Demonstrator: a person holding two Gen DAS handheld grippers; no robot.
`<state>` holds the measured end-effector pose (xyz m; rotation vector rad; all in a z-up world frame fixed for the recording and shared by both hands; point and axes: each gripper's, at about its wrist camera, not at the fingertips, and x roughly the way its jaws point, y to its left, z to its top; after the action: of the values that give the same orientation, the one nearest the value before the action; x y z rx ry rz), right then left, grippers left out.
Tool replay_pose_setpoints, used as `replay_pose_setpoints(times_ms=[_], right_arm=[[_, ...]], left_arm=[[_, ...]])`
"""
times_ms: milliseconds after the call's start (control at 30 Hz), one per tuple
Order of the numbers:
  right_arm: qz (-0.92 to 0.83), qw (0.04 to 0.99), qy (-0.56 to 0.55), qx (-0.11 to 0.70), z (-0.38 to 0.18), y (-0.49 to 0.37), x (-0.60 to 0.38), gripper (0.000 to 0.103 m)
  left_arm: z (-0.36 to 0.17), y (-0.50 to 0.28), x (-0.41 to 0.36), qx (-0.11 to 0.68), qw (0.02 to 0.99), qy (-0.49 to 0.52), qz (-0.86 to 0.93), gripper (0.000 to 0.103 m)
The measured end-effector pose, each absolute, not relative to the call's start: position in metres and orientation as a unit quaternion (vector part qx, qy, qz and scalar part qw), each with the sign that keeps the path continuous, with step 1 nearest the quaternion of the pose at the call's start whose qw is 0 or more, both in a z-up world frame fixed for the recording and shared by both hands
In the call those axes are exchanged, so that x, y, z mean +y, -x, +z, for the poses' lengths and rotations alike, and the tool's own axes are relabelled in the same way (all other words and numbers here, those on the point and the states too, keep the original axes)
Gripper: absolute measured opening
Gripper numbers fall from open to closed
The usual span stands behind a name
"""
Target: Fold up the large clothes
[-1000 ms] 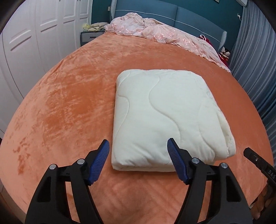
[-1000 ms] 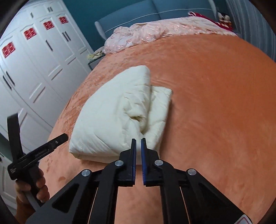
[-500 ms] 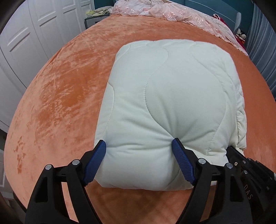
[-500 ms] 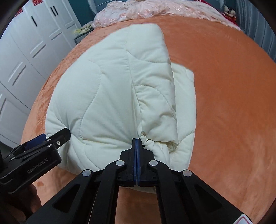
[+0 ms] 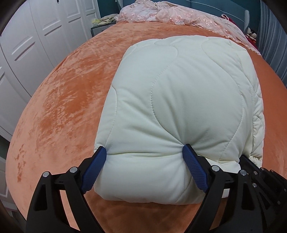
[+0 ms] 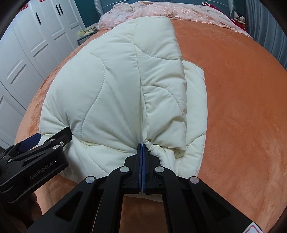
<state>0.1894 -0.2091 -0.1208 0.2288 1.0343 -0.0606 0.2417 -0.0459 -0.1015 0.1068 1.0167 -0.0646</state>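
My left tongs [image 5: 144,161] straddle the folded quilt's [image 5: 179,93] near edge, spread wide; right tongs [image 6: 142,149] pinch its corner. Next: fold both forward together.

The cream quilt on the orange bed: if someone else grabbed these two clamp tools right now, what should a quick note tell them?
Left gripper: jaws wide apart, pressed around the near edge of the folded cream quilt, squeezing the padding between them.
Right gripper: jaws together at the quilt's near right corner, apparently pinching a bunched bit of fabric.
Quilt: a thick folded bundle on the orange bedspread; a pink cover lies at the headboard end.
Done: quilt already folded into a compact block.
Left: probably one last fold or tidying the loose layers on the right side.
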Motion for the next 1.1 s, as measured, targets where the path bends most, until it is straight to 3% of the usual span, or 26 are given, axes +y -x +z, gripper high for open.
replay_pose_setpoints(times_ms=[167, 267, 333, 367, 633, 1100], right_arm=[[-0.034, 0.875, -0.073, 0.478, -0.105, -0.181, -0.198, 0.000], [-0.033, 0.885, -0.075, 0.458, -0.082, -0.161, -0.196, 0.022], [-0.032, 0.893, -0.082, 0.440, -0.068, -0.140, -0.195, 0.053], [-0.032, 0.898, -0.084, 0.431, -0.062, -0.128, -0.196, 0.055], [-0.046, 0.905, -0.064, 0.419, -0.040, -0.063, -0.187, 0.065], [-0.064, 0.901, -0.068, 0.423, -0.045, 0.005, -0.183, 0.066]], left_arm=[[-0.093, -0.235, -0.042, 0.480, 0.876, -0.040, -0.037, 0.085], [-0.079, -0.219, -0.030, 0.480, 0.876, -0.010, -0.044, 0.085], [-0.071, -0.202, -0.020, 0.480, 0.876, 0.005, -0.040, 0.085], [-0.067, -0.191, -0.016, 0.475, 0.879, 0.010, -0.037, 0.085], [-0.052, -0.122, -0.004, 0.454, 0.891, -0.012, -0.032, 0.088], [-0.051, -0.053, -0.005, 0.442, 0.895, -0.039, -0.032, 0.090]])
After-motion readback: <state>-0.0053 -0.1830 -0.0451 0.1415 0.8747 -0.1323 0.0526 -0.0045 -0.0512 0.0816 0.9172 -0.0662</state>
